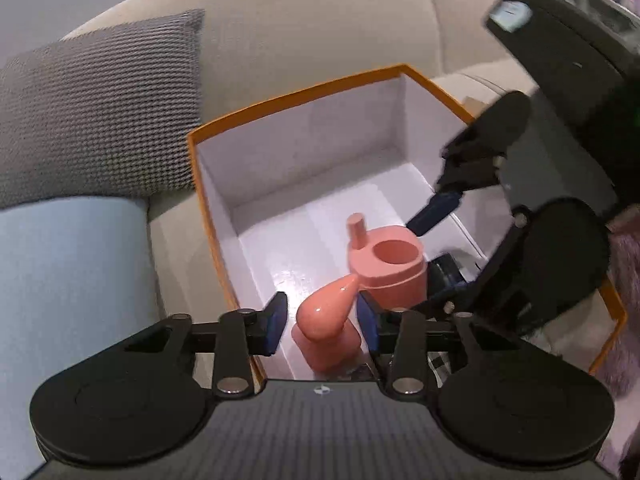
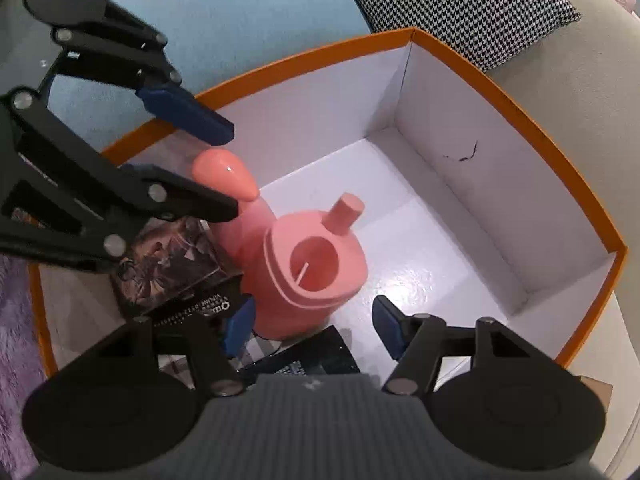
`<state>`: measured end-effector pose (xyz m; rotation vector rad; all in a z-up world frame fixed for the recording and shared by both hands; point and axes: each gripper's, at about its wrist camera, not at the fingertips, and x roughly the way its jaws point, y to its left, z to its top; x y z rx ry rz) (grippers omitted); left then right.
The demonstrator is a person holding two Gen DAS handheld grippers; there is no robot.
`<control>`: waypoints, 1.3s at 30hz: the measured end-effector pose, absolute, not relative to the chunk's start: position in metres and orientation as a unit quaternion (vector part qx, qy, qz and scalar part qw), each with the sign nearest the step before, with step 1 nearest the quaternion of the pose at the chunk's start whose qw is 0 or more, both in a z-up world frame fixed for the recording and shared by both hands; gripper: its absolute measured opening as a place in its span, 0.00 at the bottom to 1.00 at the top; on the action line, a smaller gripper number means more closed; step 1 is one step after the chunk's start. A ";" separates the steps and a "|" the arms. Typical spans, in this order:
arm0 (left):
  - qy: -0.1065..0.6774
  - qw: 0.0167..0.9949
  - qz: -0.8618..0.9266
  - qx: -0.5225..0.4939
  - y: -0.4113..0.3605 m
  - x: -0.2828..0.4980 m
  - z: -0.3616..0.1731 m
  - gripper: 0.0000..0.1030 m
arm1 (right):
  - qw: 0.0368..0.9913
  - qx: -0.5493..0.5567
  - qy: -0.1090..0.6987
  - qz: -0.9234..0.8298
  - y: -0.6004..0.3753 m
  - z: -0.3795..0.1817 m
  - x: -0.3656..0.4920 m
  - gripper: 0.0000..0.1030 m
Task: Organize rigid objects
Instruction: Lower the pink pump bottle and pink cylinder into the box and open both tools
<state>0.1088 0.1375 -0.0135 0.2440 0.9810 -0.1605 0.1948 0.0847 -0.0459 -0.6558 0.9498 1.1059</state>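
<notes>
An orange-rimmed box [image 1: 300, 92] [image 2: 500, 92] with a white inside stands on a sofa. On its floor stand two pink pieces side by side. The pink teardrop-topped piece [image 1: 324, 316] [image 2: 224, 174] sits between the blue pads of my left gripper [image 1: 322, 322] [image 2: 232, 168], with a gap at the pads, so the gripper is open. The pink cup with a peg [image 1: 386, 264] [image 2: 316, 268] stands between the fingers of my right gripper [image 2: 314, 326] [image 1: 430, 246]. That gripper is open, with its right pad clear of the cup.
Dark printed cards [image 2: 172, 264] lie in the box's near left corner. A houndstooth cushion [image 1: 100, 112] [image 2: 460, 4] and a light blue cushion [image 1: 60, 280] [image 2: 220, 20] lie beside the box. Purple fluffy fabric [image 2: 16, 320] borders it. The far half of the box floor [image 2: 432, 248] is bare.
</notes>
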 end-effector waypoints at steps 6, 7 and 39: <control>0.461 0.871 -0.091 0.146 0.134 0.109 -0.015 0.31 | 0.685 -0.313 0.412 0.513 0.093 -0.049 0.189 0.54; 0.461 0.870 -0.093 0.148 0.134 0.109 -0.014 0.31 | 0.684 -0.323 0.402 0.517 0.094 -0.049 0.186 0.54; 0.459 0.841 -0.132 0.253 0.135 0.105 -0.012 0.26 | 0.611 -0.490 0.271 0.560 0.114 -0.062 0.156 0.50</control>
